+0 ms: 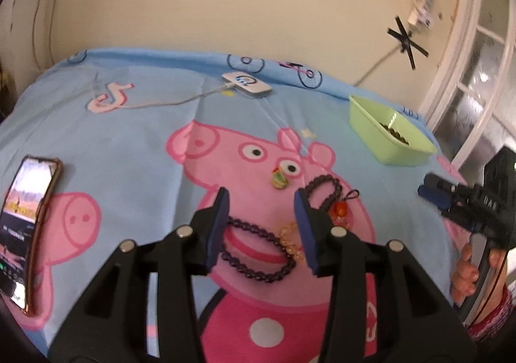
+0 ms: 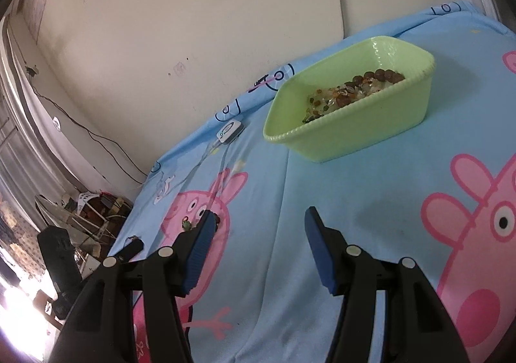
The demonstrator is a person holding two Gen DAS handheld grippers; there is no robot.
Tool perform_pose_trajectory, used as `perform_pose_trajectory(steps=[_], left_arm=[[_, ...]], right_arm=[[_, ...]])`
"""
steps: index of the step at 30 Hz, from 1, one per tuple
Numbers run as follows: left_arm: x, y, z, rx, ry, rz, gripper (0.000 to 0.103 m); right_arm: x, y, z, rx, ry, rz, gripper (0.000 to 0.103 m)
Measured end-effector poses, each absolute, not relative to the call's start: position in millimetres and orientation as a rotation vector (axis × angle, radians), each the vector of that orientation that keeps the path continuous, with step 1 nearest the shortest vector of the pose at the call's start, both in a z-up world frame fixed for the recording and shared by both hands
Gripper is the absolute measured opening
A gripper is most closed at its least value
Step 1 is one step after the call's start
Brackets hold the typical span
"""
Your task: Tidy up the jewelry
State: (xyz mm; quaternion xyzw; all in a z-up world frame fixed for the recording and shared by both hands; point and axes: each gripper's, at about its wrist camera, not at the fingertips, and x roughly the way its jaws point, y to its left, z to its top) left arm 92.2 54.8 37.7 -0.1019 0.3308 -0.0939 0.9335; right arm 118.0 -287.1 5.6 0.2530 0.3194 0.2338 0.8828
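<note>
My left gripper [image 1: 262,196] is open above the blue cartoon bedsheet [image 1: 135,130]. Between and under its fingers lies a dark purple bead bracelet [image 1: 258,253] beside a golden bead bracelet [image 1: 290,242]. A second dark bead bracelet [image 1: 324,190] with an orange charm [image 1: 340,208] lies by the right finger. A small green-gold trinket [image 1: 279,179] lies just ahead. A light green tub [image 1: 390,134] [image 2: 351,105] holds several bead pieces [image 2: 354,88]. My right gripper [image 2: 259,214] is open and empty, short of the tub; it also shows at the right of the left wrist view [image 1: 432,193].
A phone [image 1: 27,227] with its screen lit lies at the left of the bed. A white charger box [image 1: 246,84] [image 2: 229,131] with a cable lies near the far edge by the wall. A window frame [image 1: 477,72] stands at the right. Clutter [image 2: 93,208] sits on the floor beyond the bed.
</note>
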Motion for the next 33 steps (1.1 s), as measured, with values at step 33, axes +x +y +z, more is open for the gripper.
perform_pose_trajectory(steps=[33], left_arm=[[150.6, 29.0, 37.0, -0.195, 0.819, -0.363, 0.040]], right_arm=[[142.8, -211.4, -3.6, 0.287, 0.847, 0.621, 0.000]])
